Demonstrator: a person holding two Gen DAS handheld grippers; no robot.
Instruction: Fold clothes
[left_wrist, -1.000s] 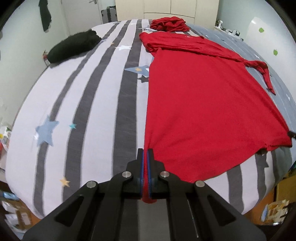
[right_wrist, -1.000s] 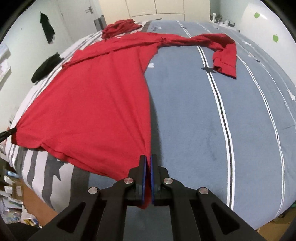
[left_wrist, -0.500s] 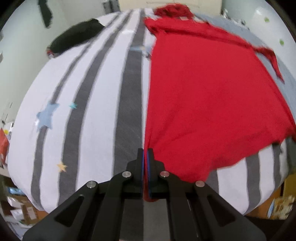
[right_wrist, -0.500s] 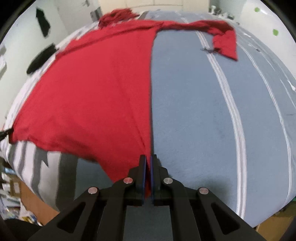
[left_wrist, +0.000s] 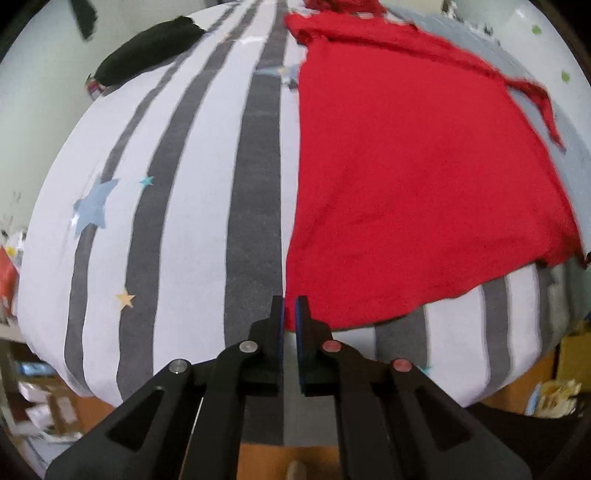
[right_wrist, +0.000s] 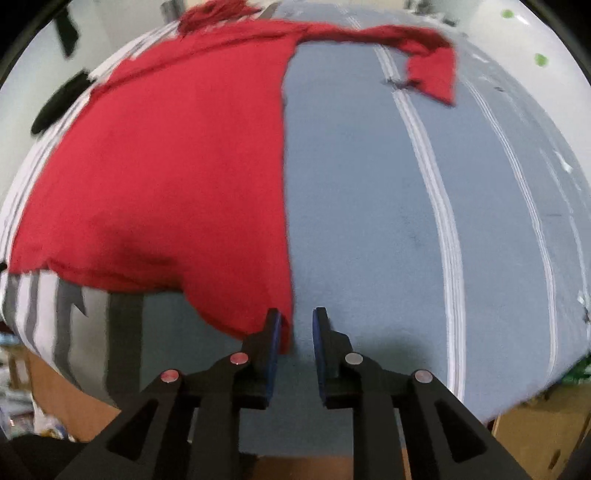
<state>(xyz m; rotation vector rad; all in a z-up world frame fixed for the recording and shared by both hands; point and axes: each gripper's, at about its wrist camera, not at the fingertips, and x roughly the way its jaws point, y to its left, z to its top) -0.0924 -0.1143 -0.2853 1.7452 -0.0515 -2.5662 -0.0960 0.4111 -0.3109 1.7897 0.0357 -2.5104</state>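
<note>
The red garment (left_wrist: 417, 177) lay spread flat on the striped bed (left_wrist: 184, 206), its far sleeve blurred at 1 o'clock. The left tool (left_wrist: 290, 306) was pinched nearly closed on the hem corner. The right tool (right_wrist: 295, 321), jaws just opening, had the other corner (right_wrist: 284, 332) loose between them, against one pad.

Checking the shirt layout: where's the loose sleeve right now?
In the right wrist view the sleeve lies top right on the blue-grey bedcover, stretched out from the red shirt across two white stripes.
</note>
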